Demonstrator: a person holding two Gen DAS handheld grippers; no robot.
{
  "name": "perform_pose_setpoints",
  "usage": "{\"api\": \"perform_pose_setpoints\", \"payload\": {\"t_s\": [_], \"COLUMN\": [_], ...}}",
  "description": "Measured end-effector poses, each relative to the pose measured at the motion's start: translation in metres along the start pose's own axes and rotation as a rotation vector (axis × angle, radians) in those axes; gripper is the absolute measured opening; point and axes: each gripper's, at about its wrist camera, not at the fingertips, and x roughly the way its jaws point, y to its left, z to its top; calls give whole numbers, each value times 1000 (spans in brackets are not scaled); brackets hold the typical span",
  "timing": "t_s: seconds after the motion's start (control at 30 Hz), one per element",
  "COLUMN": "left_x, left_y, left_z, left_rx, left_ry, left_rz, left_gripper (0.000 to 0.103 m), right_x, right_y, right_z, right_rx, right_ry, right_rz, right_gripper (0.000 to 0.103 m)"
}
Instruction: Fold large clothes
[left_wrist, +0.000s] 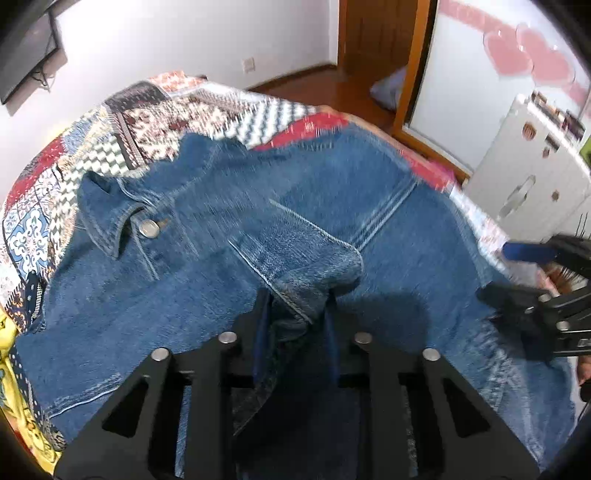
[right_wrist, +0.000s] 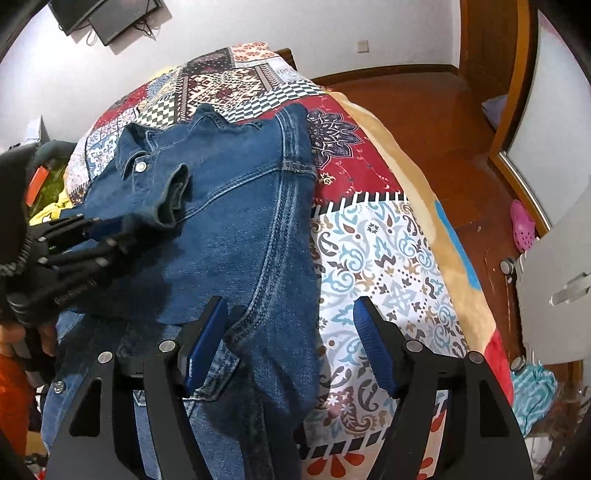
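Note:
A blue denim jacket (left_wrist: 406, 258) (right_wrist: 229, 221) lies spread on a patchwork bedspread (left_wrist: 147, 122) (right_wrist: 376, 251), collar and metal button (left_wrist: 148, 228) at the far left. My left gripper (left_wrist: 297, 306) (right_wrist: 123, 227) is shut on the sleeve cuff (left_wrist: 306, 258) (right_wrist: 173, 192), which is lifted and bunched over the jacket's body. My right gripper (right_wrist: 290, 306) (left_wrist: 506, 275) stands open over the jacket's right edge. One of its blue pads is over denim, the other over the bedspread, and nothing is pinched between them.
The bed's right edge drops to a wooden floor (right_wrist: 424, 122). A white cabinet (left_wrist: 535, 166) stands close by on the right, with a pink shoe (right_wrist: 522, 221) on the floor near it. Yellow cloth (left_wrist: 7, 332) lies at the bed's left edge.

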Motion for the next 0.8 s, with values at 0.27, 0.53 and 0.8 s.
{"api": "perform_pose_setpoints", "payload": {"t_s": [0.27, 0.53, 0.8], "left_x": [-82, -145, -126], "left_y": [53, 130, 178], "left_z": [-2, -49, -143], "left_rx": [-172, -357, -566], "left_ry": [-183, -279, -168], "left_rz": [-28, 71, 86], "left_gripper": [18, 16, 15], "right_x": [-14, -9, 29], "right_y": [3, 22, 31], "right_z": [11, 24, 20], "right_rx": [-13, -65, -83], "right_ry": [-43, -58, 63], "right_rz": [-4, 10, 6], "right_gripper": [67, 67, 72]}}
